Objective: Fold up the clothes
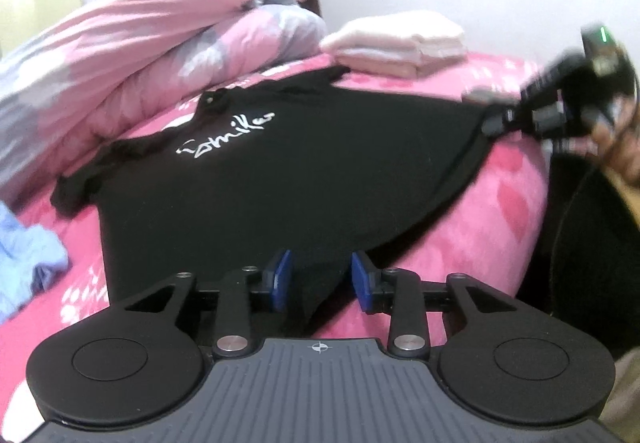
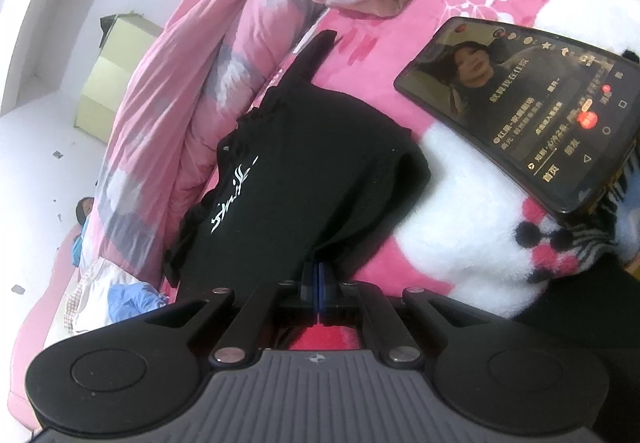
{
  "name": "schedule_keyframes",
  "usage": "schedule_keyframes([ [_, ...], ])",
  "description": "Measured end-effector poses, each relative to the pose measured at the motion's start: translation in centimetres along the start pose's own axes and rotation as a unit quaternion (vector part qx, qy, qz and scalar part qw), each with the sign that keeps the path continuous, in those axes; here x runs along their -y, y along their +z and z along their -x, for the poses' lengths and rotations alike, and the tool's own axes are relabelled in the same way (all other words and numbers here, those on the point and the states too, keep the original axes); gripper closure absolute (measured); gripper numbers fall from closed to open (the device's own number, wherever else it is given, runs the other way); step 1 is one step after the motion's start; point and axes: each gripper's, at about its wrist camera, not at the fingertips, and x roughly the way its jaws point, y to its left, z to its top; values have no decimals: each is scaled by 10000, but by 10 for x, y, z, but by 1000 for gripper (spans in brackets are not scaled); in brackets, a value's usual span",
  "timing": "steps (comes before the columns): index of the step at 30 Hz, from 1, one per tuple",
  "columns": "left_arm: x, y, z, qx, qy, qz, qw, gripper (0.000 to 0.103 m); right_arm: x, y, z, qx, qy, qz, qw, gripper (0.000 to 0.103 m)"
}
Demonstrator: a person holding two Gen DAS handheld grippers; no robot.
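A black T-shirt (image 1: 304, 171) with white script lies spread, front up, on a pink bedspread (image 1: 460, 243). My left gripper (image 1: 320, 279) is open at the near hem, and a corner of the black cloth lies between its blue pads (image 1: 280, 279). At the right edge of the left wrist view, blurred, my right gripper (image 1: 490, 123) pinches the shirt's other hem corner. In the right wrist view the right gripper (image 2: 319, 275) is shut on the edge of the T-shirt (image 2: 304, 183), whose cloth bunches up just ahead of the fingers.
A pink and grey duvet (image 1: 140, 63) is heaped along the left. A folded pale stack (image 1: 400, 43) sits at the far end. A light blue garment (image 1: 28, 259) lies at the left edge. A lit phone (image 2: 520, 111) rests on the bed right of the shirt.
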Motion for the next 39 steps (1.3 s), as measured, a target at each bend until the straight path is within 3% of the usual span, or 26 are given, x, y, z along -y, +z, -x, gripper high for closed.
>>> schedule_keyframes([
  [6, -12, 14, -15, 82, -125, 632, 9979, 69, 3, 1, -1, -11, 115, -72, 9999, 102],
  [13, 10, 15, -38, -235, -292, 51, 9993, 66, 3, 2, -3, 2, 188, -82, 9998, 101],
  [18, 20, 11, -46, -293, -116, -273, 9991, 63, 2, 3, -8, 42, 166, -24, 9999, 101],
  [25, 13, 13, -57, -321, -34, -96, 9994, 61, 2, 1, -9, 99, 69, 118, 9999, 101],
  [35, 12, 14, -60, -315, -20, -56, 9995, 60, 12, 2, 21, 324, -111, -20, 9994, 99],
  [39, 12, 14, -62, -293, 0, -40, 9996, 59, -1, 4, 42, 640, -406, 443, 9961, 98],
])
